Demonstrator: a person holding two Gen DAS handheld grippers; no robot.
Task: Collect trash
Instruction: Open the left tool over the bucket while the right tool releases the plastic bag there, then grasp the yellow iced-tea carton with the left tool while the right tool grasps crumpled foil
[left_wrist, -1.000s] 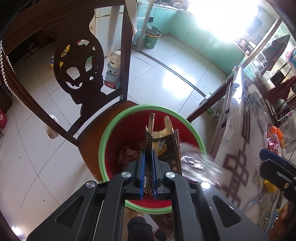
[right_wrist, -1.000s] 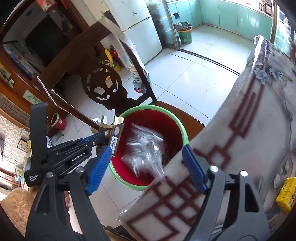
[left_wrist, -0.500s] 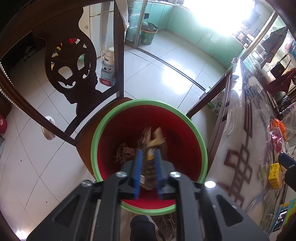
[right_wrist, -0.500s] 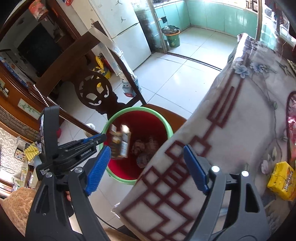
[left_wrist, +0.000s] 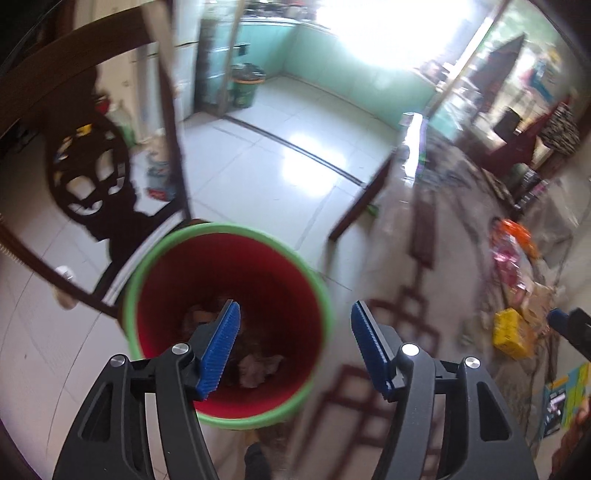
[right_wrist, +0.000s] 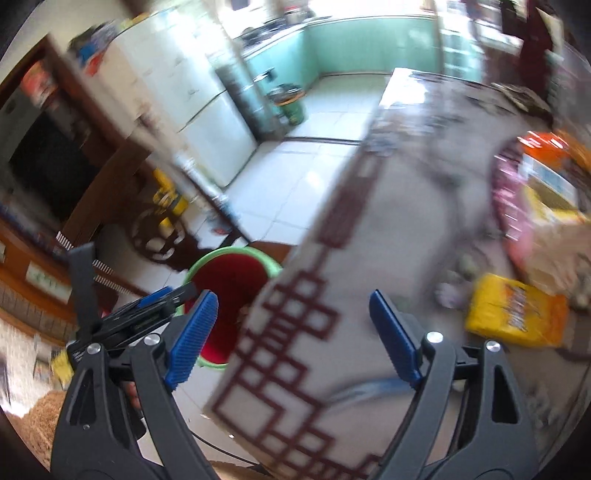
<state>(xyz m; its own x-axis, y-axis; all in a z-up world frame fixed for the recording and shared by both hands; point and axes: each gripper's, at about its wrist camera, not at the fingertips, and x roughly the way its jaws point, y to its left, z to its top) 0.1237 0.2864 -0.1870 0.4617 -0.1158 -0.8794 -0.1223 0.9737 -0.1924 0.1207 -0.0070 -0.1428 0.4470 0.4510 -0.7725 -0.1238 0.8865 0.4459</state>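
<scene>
Pale floor tiles (left_wrist: 266, 192) and a table (right_wrist: 388, 229) under a cloth with a dark red lattice print formed the work area, blurred in both views. Nearest the left wrist camera, the left gripper (left_wrist: 293, 341) had just been opening; its blue pads stood well apart with nothing between them. Directly below it stood the red bucket (left_wrist: 229, 321) with a green rim, beside the table edge, and crumpled trash (left_wrist: 258, 367) lay at the bottom of it. Nearest the right wrist camera, the right gripper (right_wrist: 291, 334) had also been opening and stood wide and empty above the table corner. A yellow packet (right_wrist: 513, 312) lay on the cloth just right of that gripper, with pink and orange wrappers (right_wrist: 517, 188) behind it. Farther off, a carved dark chair back (left_wrist: 92, 177) rose behind the bucket. A white refrigerator (right_wrist: 195, 107) and a green bin (right_wrist: 293, 107) stood at the far end of the floor.
</scene>
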